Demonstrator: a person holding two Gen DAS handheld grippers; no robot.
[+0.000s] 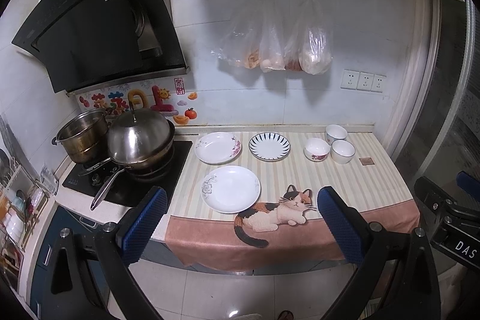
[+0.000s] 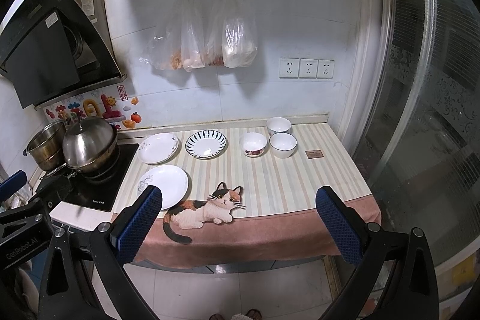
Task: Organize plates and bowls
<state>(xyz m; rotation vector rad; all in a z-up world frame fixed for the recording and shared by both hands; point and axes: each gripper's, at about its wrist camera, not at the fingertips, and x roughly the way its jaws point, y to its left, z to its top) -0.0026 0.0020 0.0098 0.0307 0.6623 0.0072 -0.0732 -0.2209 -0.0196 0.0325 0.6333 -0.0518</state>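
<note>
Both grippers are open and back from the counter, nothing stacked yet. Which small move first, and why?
Probably ease the open left gripper forward to the near white plate: it lies closest, by the mat's front edge, apart from the other dishes.

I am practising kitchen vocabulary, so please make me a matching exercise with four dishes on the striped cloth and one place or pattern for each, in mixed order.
Things:
1. blue-rayed plate
2. grey-flower plate
3. red-flower bowl
4. blue-patterned bowl

Descriptions:
A. nearest the wall, at the back
B. nearest the cloth's front edge, beside the cat picture
C. dark stripes all round its rim
D. stands between the plates and the other two bowls

Pairs: 1-C, 2-B, 3-D, 4-A
</note>
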